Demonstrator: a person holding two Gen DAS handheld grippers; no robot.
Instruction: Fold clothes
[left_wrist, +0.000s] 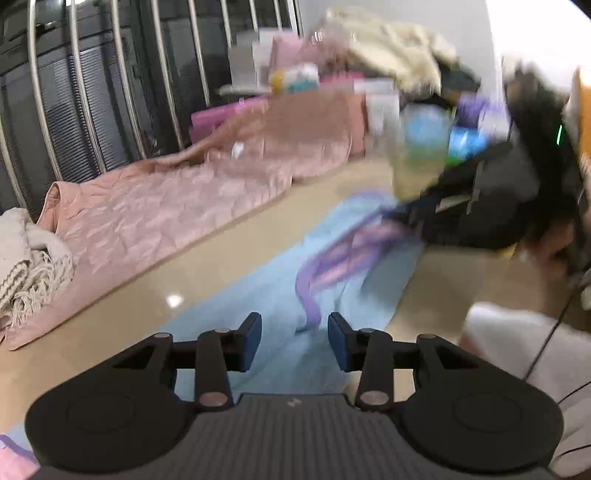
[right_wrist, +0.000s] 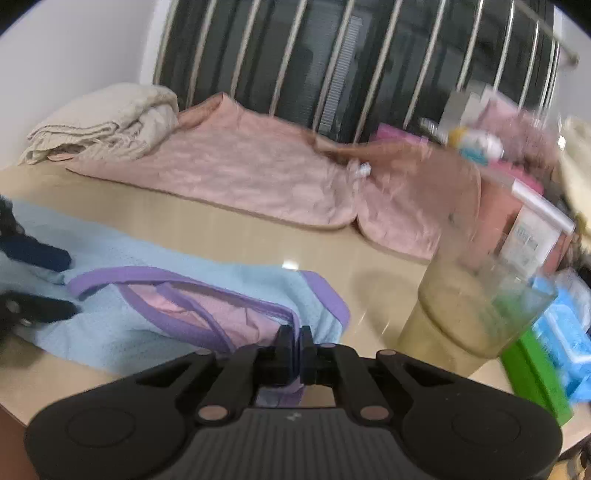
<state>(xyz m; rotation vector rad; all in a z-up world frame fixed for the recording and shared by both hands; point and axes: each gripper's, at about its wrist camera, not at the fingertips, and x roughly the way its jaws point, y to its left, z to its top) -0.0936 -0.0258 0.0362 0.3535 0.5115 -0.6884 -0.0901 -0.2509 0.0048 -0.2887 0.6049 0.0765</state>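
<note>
On the beige tabletop (right_wrist: 229, 236) a light blue garment (right_wrist: 122, 325) with purple trim is spread, its long axis running from the left tool (left_wrist: 294, 341) toward the right tool (right_wrist: 295, 345), roughly parallel to the far edge. Its purple-edged opening with pink lining is turned toward the right tool, whose jaws are seen pressed together on the purple hem. The left tool is held with its jaws apart above the garment's other end, nothing between its blue pads (left_wrist: 251, 343); a loose purple strip is seen just ahead of them. Along the far edge, by the window bars (right_wrist: 332, 66), a pink quilted blanket (right_wrist: 258, 173) is laid, with a cream fringed throw (right_wrist: 103, 122) at its end. Near the garment's right end a clear plastic cup (right_wrist: 469, 310) is stood upright. Labels on the boxes behind it are too blurred to be read.
</note>
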